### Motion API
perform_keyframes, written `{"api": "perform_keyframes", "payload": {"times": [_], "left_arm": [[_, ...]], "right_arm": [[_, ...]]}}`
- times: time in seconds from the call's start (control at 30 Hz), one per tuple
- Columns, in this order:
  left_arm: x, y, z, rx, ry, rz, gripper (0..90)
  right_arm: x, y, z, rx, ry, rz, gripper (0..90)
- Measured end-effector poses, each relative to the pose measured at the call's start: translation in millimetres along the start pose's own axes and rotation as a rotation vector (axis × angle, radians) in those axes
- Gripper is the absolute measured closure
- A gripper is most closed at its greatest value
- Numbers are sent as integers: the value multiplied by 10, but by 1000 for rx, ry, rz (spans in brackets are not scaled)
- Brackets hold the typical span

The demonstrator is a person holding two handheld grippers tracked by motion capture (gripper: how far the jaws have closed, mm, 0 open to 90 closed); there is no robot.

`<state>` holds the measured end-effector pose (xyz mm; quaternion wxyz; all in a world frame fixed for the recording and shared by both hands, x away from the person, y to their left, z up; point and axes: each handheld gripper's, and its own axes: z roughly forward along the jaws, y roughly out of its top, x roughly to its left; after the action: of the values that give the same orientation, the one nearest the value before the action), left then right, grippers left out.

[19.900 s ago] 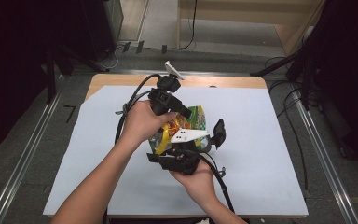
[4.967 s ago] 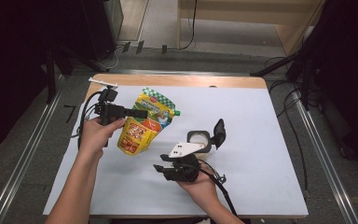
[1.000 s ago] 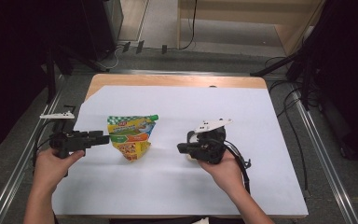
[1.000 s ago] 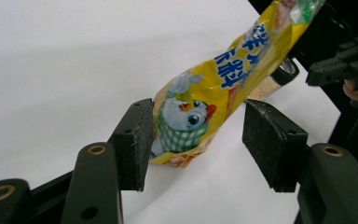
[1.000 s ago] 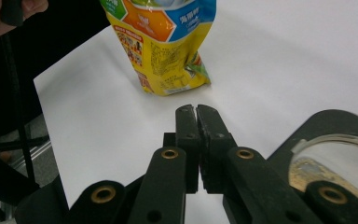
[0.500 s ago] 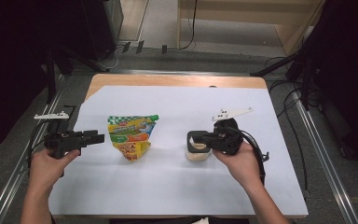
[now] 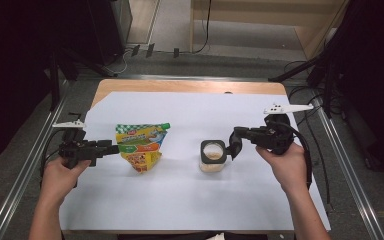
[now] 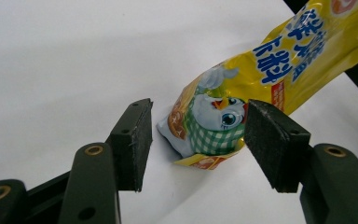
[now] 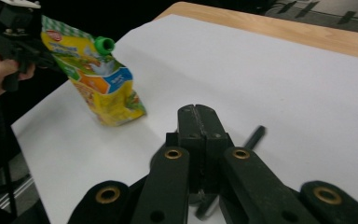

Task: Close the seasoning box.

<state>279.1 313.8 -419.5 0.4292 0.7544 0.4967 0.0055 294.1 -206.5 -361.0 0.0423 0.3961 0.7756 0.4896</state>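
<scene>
A yellow spouted pouch (image 7: 140, 145) with a green cap lies on the white sheet (image 7: 190, 110), left of centre. My left gripper (image 7: 114, 148) is just left of it, low over the sheet. In the left gripper view it is open (image 8: 198, 140), and the pouch's bottom corner (image 8: 205, 126) lies just ahead between the two pads, touching neither. A small clear jar (image 7: 212, 157) with pale contents and a dark rim stands at the centre. My right gripper (image 7: 234, 144) is beside its right side, its pads pressed together (image 9: 198, 123). The pouch (image 9: 98, 79) is in that view too.
The sheet covers most of a wooden table (image 7: 190, 87). Metal rails (image 7: 347, 175) run along both sides, and the floor beyond is dark. The other hand and its gripper (image 9: 14, 28) appear at the far left of the right gripper view.
The right gripper carried the jar rightward, left it standing on the sheet, and has drawn back a little to the right. The left gripper and pouch barely moved.
</scene>
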Motion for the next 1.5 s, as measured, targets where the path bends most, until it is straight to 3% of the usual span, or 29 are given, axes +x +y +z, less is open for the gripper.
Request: {"api": "perform_keyframes", "payload": {"times": [0.13, 0.23, 0.4, 1.2, 1.33, 1.5], "left_arm": [[8, 0, 13, 8, -1, -8, 415], [15, -1, 20, 13, 3, -14, 405], [13, 0, 18, 9, -3, -12, 405], [47, 13, 7, 2, -4, -37, 399], [58, 11, 12, 6, -8, -45, 393], [59, 9, 8, 5, -10, -43, 393]], "right_arm": [[-94, -26, -41, 0, -34, 19, 900], [-160, -79, 11, 17, -74, 24, 900], [-238, -145, 92, 47, -97, 39, 900], [-232, -316, 388, 115, -42, 67, 900], [-165, -309, 436, 133, -59, 28, 900], [-124, -308, 472, 124, -34, 31, 900]]}}
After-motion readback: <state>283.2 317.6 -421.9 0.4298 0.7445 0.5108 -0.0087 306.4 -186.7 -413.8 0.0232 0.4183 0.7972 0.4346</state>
